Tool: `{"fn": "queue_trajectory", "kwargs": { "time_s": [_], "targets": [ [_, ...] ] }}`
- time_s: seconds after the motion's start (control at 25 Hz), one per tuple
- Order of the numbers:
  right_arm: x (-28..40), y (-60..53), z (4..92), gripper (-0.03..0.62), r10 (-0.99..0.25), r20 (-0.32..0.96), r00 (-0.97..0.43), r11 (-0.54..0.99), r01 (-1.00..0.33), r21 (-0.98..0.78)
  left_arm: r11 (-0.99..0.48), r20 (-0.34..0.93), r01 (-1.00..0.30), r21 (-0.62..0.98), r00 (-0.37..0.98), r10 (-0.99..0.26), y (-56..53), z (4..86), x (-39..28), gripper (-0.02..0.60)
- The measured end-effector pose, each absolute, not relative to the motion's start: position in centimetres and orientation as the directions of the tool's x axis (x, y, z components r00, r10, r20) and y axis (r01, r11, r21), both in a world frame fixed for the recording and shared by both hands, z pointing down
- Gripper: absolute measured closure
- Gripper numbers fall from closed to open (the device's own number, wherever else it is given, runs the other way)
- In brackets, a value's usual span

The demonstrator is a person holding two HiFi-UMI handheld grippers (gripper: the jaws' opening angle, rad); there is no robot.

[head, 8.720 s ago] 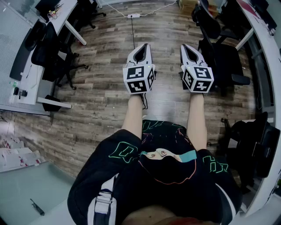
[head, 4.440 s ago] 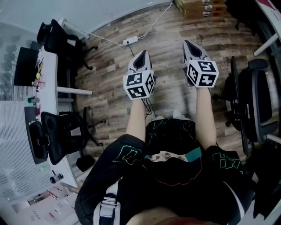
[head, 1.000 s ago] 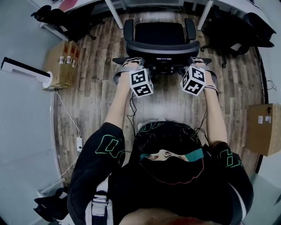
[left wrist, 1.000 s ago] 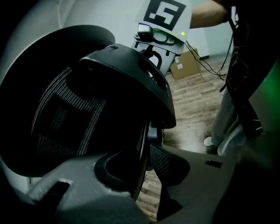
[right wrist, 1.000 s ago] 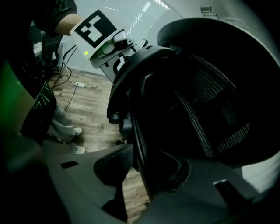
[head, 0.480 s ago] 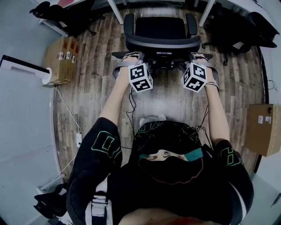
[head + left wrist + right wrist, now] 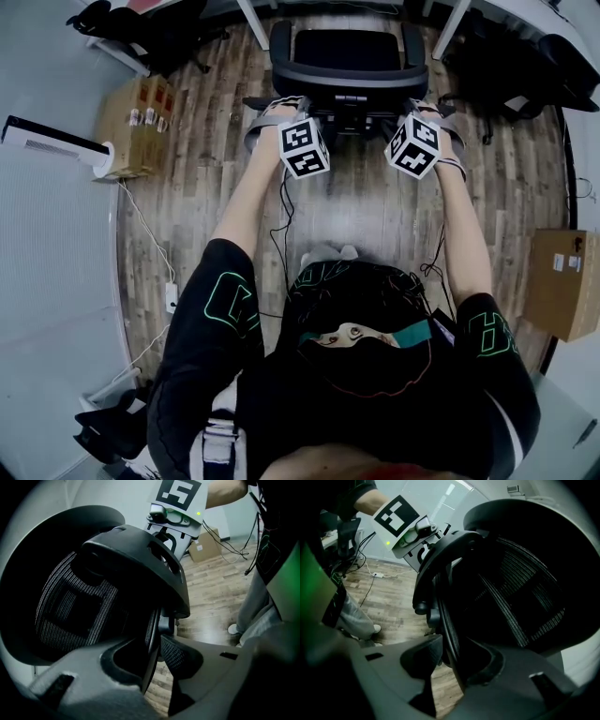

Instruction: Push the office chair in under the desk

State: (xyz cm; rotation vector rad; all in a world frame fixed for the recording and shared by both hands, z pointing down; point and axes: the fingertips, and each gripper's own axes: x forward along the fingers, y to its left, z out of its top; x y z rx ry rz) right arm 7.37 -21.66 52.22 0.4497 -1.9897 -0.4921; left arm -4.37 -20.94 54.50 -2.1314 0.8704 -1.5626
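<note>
Quick look from my end: the office chair sits at the far middle of the wood floor, backrest facing me and its seat between the white desk legs, so it's partly tucked in. I've got the left gripper on the left edge of the backrest and the right gripper on the right edge, both pointing down and away from me. In the left gripper view the jaws stand wide, with the thin mesh rim of the backrest running between them. The rim sits right beside the inner pad, with a clear gap to the outer jaw, so it's not pinched. The right gripper view shows the mirror of that: jaws wide, rim between them and close to the inner pad, with room on the other side. So both straddle the backrest rather than clamp it. Off to the left there's a stack of cardboard boxes, and another cardboard box sits at the right.
</note>
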Motion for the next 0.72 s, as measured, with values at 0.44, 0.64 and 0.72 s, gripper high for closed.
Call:
{"fn": "queue_trajectory", "kwargs": {
  "time_s": [0.44,0.64,0.72],
  "targets": [
    [5.6,-26.0,51.7,0.454,-0.504,0.746,-0.435,0.854,-0.122,0.506,-0.746,0.717,-0.274,-0.607,0.216,-0.663,-25.5,54.2,-6.1,0.445],
    [4.9,-28.6,51.6,0.453,-0.52,0.736,-0.434,0.844,-0.126,0.522,-0.742,0.709,-0.282,-0.608,0.228,-0.668,-28.1,54.1,-6.9,0.445],
    [4.5,-29.5,51.5,0.451,-0.539,0.727,-0.425,0.832,-0.137,0.537,-0.747,0.705,-0.28,-0.603,0.251,-0.664,-29.1,53.9,-7.1,0.445]
  ]
}}
